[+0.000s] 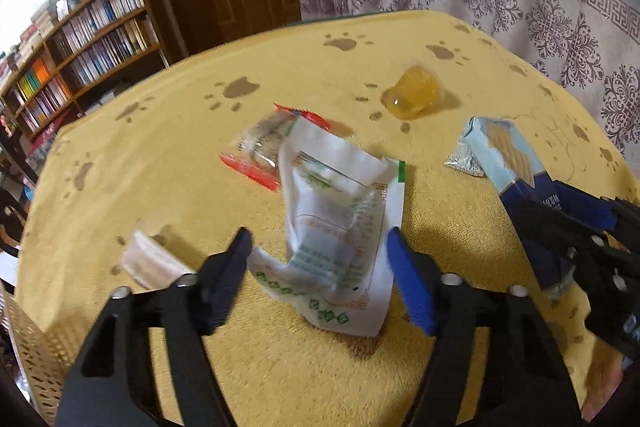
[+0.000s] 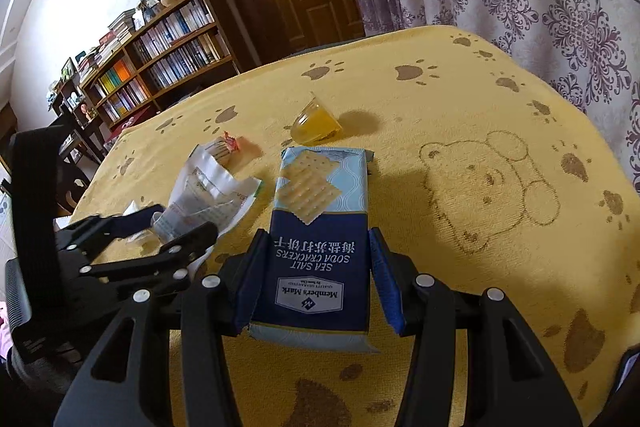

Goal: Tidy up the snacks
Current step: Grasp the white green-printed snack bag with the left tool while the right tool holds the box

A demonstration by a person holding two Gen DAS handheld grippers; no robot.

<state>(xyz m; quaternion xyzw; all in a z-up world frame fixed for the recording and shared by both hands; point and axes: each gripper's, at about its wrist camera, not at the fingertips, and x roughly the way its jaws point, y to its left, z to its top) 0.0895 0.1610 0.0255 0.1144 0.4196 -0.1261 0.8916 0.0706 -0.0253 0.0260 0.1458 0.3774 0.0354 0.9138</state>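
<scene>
Right hand-held gripper point(image 2: 318, 279) is closed on the soda cracker pack point(image 2: 320, 239), pads against both long sides near its dark blue end; the pack's far end appears to rest on the yellow surface point(image 2: 460, 99), though lift-off cannot be confirmed. Left hand-held gripper point(image 1: 320, 267) stands open, fingers either side of the crumpled white-and-green packet point(image 1: 340, 227), not yet touching it.

Risks: the cracker pack is held at one end only, so it may droop or slip on lifting. The white packet is loose film; closing on it may catch only a fold and let it slide out.

The left view alone shows a small pale wrapped piece point(image 1: 152, 263) beside the left finger, and the red-edged clear packet point(image 1: 268, 147) in full. The right view alone shows the pack's printed face and the jelly cup point(image 2: 316, 123) lying on its side.
</scene>
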